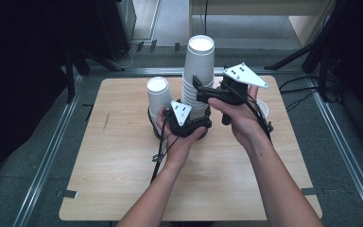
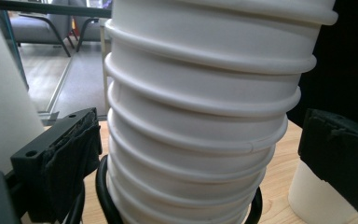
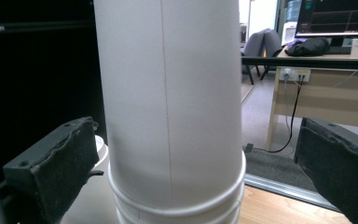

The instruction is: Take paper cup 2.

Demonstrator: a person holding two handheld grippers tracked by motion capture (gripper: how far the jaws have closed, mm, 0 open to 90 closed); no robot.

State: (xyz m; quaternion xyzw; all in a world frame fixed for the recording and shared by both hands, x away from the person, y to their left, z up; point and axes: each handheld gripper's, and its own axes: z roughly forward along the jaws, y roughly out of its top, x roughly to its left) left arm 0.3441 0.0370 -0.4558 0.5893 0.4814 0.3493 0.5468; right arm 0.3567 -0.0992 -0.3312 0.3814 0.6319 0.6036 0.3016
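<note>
Forearms: both rise from the bottom edge of the high view toward the middle of the pale wooden counter point(image 1: 123, 179).
Stack: tall nested column of white paper cups point(image 1: 197, 78), upside down, upper centre of the high view, standing in a black ring.
Left gripper point(image 1: 189, 124): low on the stack, fingers point(image 2: 70, 158) spread either side of the lower rims.
Right gripper point(image 1: 203, 92): higher up, fingers point(image 3: 60, 163) spread around the smooth top cup point(image 3: 168, 93).
Neighbour: single white paper cup point(image 1: 158, 94) left of the stack.
Advice: likely brace the lower cups first, then pinch the top cup gently and lift straight.

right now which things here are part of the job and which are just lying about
In the job:
tall cup stack
left gripper, open around its base
right gripper, open around its top cup

Lying about:
short cup stack
lone cup
</note>
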